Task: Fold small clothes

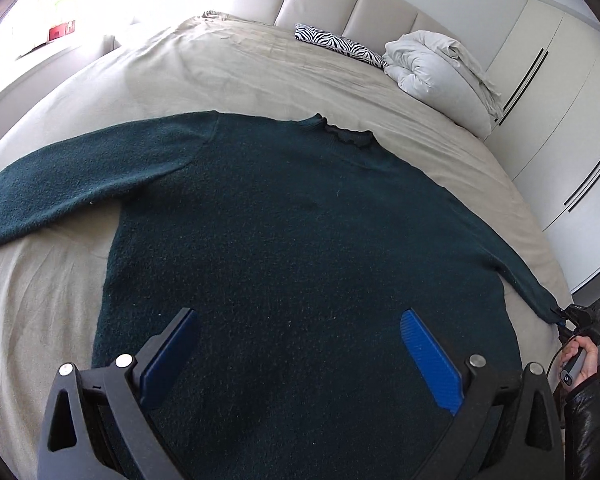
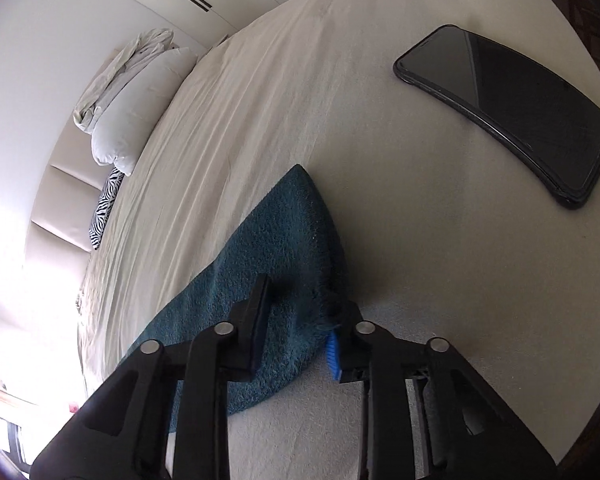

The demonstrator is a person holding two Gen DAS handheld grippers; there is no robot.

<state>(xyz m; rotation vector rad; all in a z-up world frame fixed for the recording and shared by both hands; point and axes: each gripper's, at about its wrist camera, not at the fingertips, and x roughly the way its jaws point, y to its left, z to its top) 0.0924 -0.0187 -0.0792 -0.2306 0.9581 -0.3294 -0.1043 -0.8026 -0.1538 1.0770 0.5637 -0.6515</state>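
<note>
Dark green sweater (image 1: 292, 232) lies flat on the bed (image 1: 228, 64), collar toward the headboard (image 1: 340, 4), body spread wide, both sleeves stretched out to the sides.

Left tool (image 1: 300, 344): hovers over the sweater's lower body near the hem. Blue-padded fingers (image 1: 430, 354) spread wide apart, nothing between them. Cannot tell whether the tips touch the knit.

Right tool (image 2: 300, 312): at the end of the sweater's right sleeve (image 2: 268, 264), near the cuff. Fingers drawn in on either side of the knit, fabric bunched between them; the far finger's blue pad (image 2: 334, 354) shows just beside the sleeve edge. Reads as clamped on the sleeve. In the left wrist view the same tool (image 1: 560, 318) appears at the sleeve tip by the bed's edge, with the person's hand (image 1: 580, 358) behind it.

Other items, relative to the sweater: black phone (image 2: 508, 116) face up on the sheet beyond the sleeve end, well apart from it. White folded duvet (image 1: 440, 76) and zebra-print pillow (image 1: 340, 46) up by the headboard, past the collar. White wardrobe (image 1: 560, 100) beside the bed on the right sleeve's side.
</note>
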